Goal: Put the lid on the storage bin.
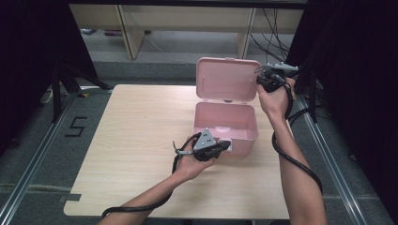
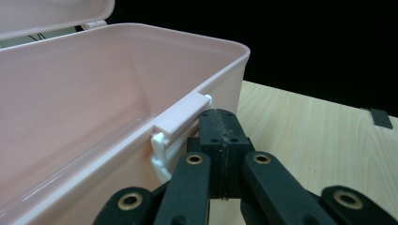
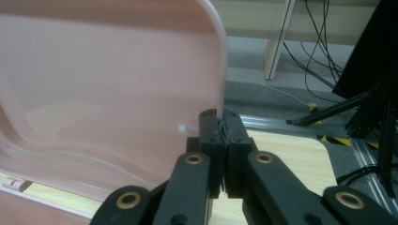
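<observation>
One pink box (image 1: 225,123), lid (image 1: 227,78) up; right gripper (image 1: 268,80) pinches the lid's edge, left gripper (image 1: 224,146) closed, empty, against the front.

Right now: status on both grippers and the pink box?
Left gripper shut, at box front latch. Right gripper shut on lid edge, lid upright. Box looks empty. Nothing in the way.
</observation>
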`<state>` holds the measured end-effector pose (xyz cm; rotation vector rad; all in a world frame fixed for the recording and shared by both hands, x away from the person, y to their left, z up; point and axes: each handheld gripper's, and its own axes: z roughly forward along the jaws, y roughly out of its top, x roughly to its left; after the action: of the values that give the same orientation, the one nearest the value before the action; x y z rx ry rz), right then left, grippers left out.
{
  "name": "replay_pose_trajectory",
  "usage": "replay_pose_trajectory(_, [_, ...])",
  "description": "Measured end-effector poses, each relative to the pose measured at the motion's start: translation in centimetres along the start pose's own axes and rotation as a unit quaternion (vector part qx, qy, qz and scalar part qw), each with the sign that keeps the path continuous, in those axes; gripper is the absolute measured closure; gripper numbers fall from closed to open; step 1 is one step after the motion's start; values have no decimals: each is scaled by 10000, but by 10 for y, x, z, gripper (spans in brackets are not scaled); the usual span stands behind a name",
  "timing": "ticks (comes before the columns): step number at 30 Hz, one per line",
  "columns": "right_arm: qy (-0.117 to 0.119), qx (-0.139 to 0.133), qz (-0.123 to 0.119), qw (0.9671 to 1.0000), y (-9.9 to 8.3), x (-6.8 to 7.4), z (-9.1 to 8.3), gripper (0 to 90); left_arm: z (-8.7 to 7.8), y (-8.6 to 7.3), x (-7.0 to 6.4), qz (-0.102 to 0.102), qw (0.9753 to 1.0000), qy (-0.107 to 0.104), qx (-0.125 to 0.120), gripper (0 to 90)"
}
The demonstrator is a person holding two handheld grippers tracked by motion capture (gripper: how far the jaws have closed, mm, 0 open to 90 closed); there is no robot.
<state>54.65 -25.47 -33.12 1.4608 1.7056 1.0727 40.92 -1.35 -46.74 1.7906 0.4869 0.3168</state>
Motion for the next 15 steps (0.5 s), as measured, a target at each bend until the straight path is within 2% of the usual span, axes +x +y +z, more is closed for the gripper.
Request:
replay_pose_trajectory(5, [-7,-69,-152,9999,-1,-1,-1,900,0,0,0,8,10000,0,6,900])
replay_pose_trajectory(6, [-5,-71,-146,9999,-2,-1,-1,899,0,0,0,6,10000,-3,2,900])
replay_pose_trajectory(7, [-6,-54,-36,10000,-2,0,-2,899,0,0,0,6,10000,-4,5,900])
replay_pose_trajectory(11, [-26,-135,-200,9997,-3,-1,-3,899,0,0,0,2,10000,0,0,900])
replay_pose_trajectory(12, [-13,-97,-63,9999,-4,1,-4,899,0,0,0,5,10000,3,4,900])
replay_pose_trajectory(14, [3,-123,-91,9999,-4,1,-5,899,0,0,0,-6,10000,3,-6,900])
replay_pose_trajectory(15, [-10,-144,-182,9997,-5,0,-5,899,0,0,0,-8,10000,3,-6,900])
